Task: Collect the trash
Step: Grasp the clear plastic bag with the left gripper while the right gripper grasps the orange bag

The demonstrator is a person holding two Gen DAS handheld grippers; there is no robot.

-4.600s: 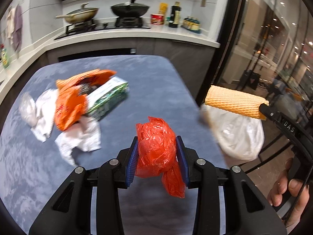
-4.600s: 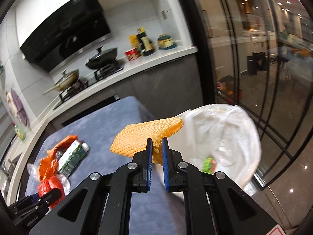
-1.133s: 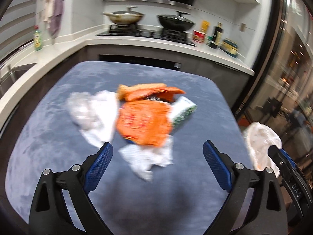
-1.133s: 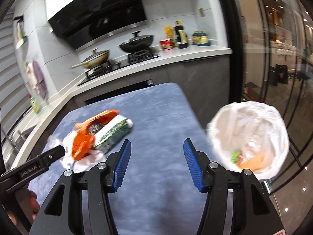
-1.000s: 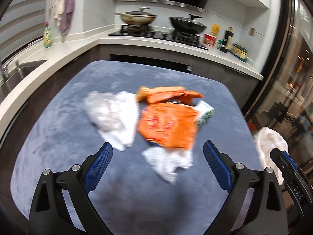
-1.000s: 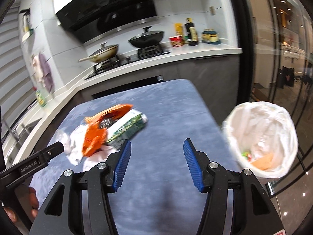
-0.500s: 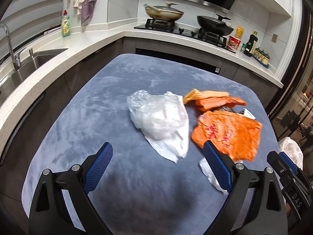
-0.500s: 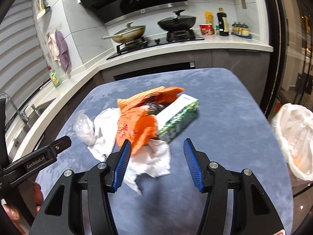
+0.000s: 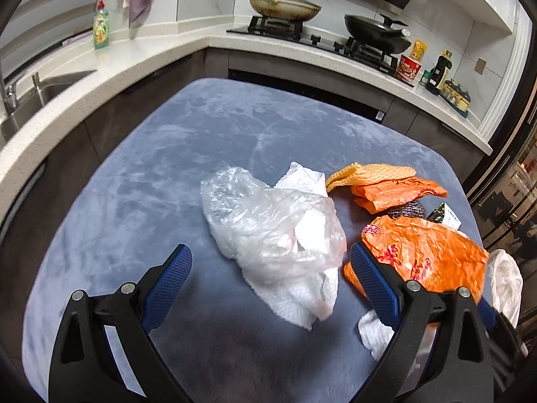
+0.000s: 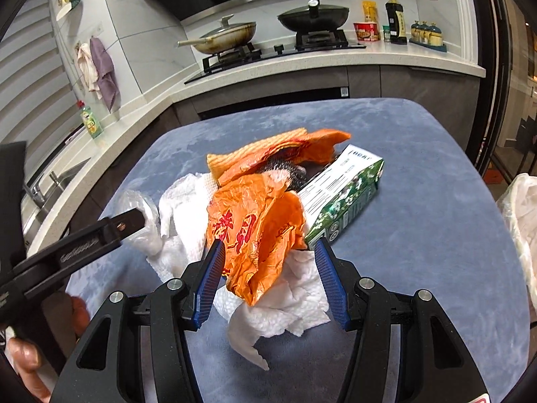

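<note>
Trash lies heaped on the blue-grey table (image 10: 436,235), and against half a second ago both cameras sit closer to the heap: the clear plastic bag (image 9: 261,221) now fills the gap ahead of the left gripper (image 9: 270,267), and the orange plastic bag (image 10: 258,231) has come between the blue pads of the right gripper (image 10: 268,268). The left gripper's jaws stand wide apart, grasping nothing. The right gripper's jaws are parted too; the orange plastic bag and the paper towel (image 10: 285,305) under it lie in the gap, though whether the pads touch them I cannot tell. The orange plastic bag carries red Chinese characters that I cannot make out. Just right of it lies a green-and-white carton (image 10: 342,194), its long axis running from the near left up to the far right; its print is too small to read. Behind the orange plastic bag sits an orange mesh cloth (image 10: 255,154). The left gripper's arm bears faint lettering that I cannot read.
</note>
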